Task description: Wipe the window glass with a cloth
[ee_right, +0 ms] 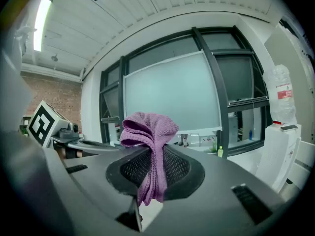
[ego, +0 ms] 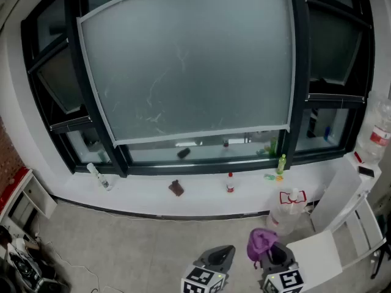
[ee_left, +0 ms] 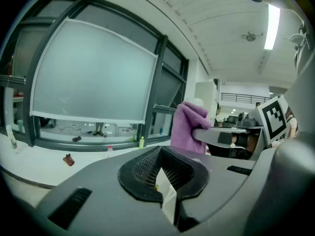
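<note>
Right gripper [ee_right: 156,168] is pinching the cloth [ee_right: 150,132]: the jaws are pressed together on its middle, a bunched top sticks up above the pads and a folded tail hangs below them. The cloth is purple and towel-textured, gathered into loose folds. Left gripper [ee_left: 162,173] has its jaws together with nothing between them, and from its view the cloth [ee_left: 186,129] shows to the right, draped over the other gripper's tip. In the head view both grippers sit at the near edge, left gripper [ego: 221,255] just beside right gripper [ego: 275,255], with the cloth [ego: 261,243] on the right one's far end, over the floor. The window glass [ego: 189,60] is well apart from the cloth on the far side; it's a frosted pale panel in a dark frame with faint streaks near the middle. On the white sill [ego: 140,195], from the left: a clear bottle [ego: 99,177] tilted over, a small brown object [ego: 176,188], a small red-capped bottle [ego: 230,182] and a yellow-green bottle [ego: 281,163]. A large clear bottle with a red label [ego: 287,209] stands near the cloth, just beyond it. Can't tell the fill of any of the clear bottles.
</note>
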The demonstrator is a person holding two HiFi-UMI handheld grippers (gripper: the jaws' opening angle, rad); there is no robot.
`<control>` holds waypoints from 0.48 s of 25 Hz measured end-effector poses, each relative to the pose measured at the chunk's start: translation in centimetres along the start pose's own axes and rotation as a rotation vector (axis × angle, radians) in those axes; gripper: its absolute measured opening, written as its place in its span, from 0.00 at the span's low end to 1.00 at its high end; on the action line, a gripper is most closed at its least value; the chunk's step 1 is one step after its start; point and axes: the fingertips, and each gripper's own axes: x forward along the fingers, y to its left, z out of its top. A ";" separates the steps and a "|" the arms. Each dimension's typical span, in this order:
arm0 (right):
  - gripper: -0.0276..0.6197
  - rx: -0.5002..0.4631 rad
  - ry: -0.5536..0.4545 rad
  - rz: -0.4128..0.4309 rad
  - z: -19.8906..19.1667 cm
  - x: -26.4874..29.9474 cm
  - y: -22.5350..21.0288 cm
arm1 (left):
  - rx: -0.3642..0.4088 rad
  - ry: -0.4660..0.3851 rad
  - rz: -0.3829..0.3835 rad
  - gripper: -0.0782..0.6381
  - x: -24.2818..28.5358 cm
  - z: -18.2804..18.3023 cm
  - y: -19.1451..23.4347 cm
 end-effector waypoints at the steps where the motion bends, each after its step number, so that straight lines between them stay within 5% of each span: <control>1: 0.13 -0.007 0.011 0.006 -0.2 -0.1 0.1 | -0.007 -0.003 0.011 0.12 0.0 0.0 0.1; 12: 0.13 -0.053 0.010 0.044 0.2 0.3 0.5 | -0.030 -0.044 0.085 0.12 -0.4 0.8 1.3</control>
